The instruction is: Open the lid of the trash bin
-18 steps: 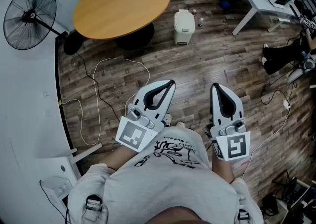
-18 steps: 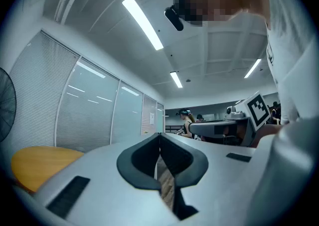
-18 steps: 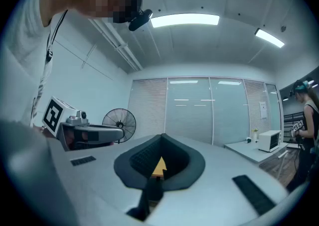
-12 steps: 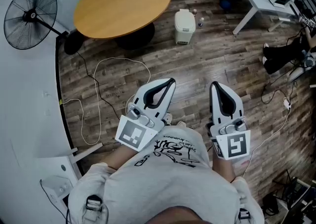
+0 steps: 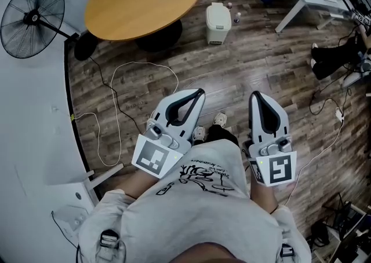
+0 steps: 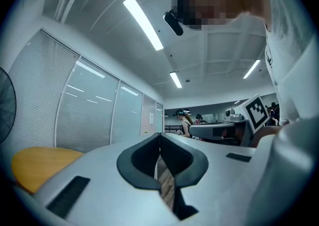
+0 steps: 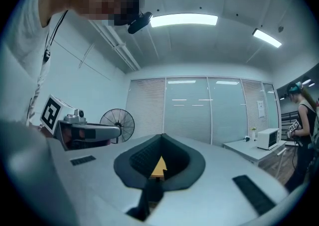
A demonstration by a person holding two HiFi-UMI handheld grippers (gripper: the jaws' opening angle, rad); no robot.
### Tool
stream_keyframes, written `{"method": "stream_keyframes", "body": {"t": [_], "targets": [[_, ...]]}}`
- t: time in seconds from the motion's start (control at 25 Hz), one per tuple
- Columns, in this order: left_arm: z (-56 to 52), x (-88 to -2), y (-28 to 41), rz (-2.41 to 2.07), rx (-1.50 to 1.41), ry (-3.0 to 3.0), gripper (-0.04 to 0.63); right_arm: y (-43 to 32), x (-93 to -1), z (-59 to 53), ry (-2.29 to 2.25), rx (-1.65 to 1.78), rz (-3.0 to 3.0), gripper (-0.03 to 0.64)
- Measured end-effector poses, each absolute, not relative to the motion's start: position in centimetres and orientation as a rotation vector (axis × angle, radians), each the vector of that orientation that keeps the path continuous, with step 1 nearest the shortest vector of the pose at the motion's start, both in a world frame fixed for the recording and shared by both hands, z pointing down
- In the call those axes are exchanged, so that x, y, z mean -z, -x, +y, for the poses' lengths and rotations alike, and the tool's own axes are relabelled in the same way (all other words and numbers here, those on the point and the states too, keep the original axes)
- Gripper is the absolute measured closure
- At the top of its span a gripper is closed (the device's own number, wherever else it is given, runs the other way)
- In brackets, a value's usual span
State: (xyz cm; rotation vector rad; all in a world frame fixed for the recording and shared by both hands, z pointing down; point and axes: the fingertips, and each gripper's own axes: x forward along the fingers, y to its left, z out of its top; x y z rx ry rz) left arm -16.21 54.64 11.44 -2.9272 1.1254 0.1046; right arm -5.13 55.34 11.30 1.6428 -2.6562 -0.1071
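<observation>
Standing well apart from the trash bin (image 5: pixel 218 23), the person (image 5: pixel 191 209) holds left claw (image 5: pixel 200 91) and right claw (image 5: pixel 255 95) pinched closed, empty. Apparently the approach step; next, close in on the lid (image 5: pixel 217 8).

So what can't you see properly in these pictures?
- Trash bin, head view: too small and far away to tell how its lid opens. Neither gripper view shows it.
- Round table, head view: its own top hides most of the base.
- Shoes, head view: partly hidden by the person's shirt.
- Someone's legs, head view: cut off by the right edge.
</observation>
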Motion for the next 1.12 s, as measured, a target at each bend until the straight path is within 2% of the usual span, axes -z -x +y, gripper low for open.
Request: {"method": "stream_keyframes", "body": {"t": [0.44, 1.12], "targets": [[48.7, -12.4, 13.0, 1.137, -0.105, 2.925, 0.577, 1.9, -12.5, 49.3, -1.644, 0.074, -2.673, 0.611], [32.8, -11.8, 1.6, 1.142, -0.083, 2.908, 0.577, -9.4, -11.1, 33.9, -1.668, 0.152, -2.666, 0.611]]}}
